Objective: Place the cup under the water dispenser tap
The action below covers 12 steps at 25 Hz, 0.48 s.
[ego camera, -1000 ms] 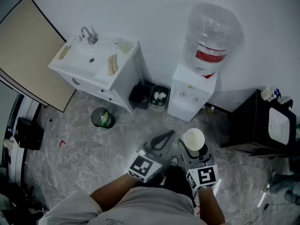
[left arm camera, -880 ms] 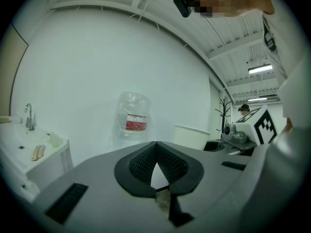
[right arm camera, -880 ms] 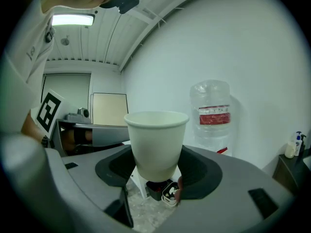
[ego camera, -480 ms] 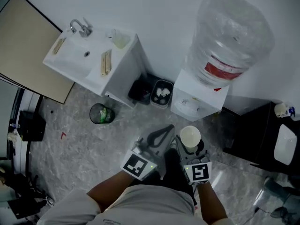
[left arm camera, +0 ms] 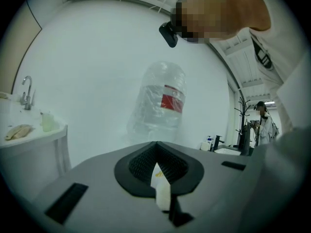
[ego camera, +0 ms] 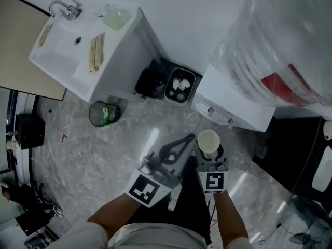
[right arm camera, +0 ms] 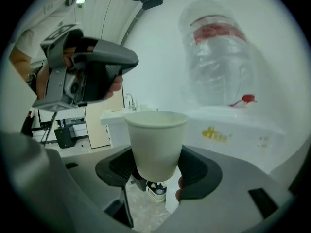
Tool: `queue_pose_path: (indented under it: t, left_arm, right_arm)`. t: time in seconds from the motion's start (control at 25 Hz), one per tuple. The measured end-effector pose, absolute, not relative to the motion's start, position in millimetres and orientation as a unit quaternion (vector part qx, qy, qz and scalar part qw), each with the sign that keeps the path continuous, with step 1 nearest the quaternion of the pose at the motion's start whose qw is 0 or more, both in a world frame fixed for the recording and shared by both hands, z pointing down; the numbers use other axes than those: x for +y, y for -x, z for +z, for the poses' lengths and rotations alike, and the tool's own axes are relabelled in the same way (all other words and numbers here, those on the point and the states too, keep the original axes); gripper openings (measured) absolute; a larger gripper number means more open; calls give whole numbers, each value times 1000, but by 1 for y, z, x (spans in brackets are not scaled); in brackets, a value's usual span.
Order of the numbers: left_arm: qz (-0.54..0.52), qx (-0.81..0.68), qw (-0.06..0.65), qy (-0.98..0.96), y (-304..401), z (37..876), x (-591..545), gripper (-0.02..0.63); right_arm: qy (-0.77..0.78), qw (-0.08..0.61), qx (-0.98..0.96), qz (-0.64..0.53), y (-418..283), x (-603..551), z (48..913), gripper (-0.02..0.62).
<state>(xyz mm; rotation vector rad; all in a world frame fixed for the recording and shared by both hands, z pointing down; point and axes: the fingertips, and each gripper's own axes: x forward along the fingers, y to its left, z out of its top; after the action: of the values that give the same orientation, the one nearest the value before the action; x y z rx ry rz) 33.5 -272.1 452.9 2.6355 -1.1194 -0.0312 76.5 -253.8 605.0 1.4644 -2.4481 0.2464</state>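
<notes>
A grey marbled floor (ego camera: 93,160) spreads beneath the person and runs out to a white wall, where the water dispenser (ego camera: 231,105) stands with a clear bottle (ego camera: 290,45) on top. Left of the dispenser sits a small bin (ego camera: 179,87) holding white rubbish, and farther left a white sink cabinet (ego camera: 88,51). The cup (ego camera: 208,141) is plain white paper, upright, held above the floor just in front of the dispenser. The right gripper (ego camera: 209,153) has its jaws spread wide, pads pressed on the cup's lower sides. The left gripper (ego camera: 174,150), beside it and farther from the dispenser, has its tips together, empty.
</notes>
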Motion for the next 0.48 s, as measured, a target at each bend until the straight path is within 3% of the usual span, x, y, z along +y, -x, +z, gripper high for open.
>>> queue_pose_path:
  t: [0.48]
  left_arm:
    - [34, -380, 169, -909, -16, 631, -303, 3]
  right_arm:
    - [-573, 211, -781, 134, -107, -315, 866, 276]
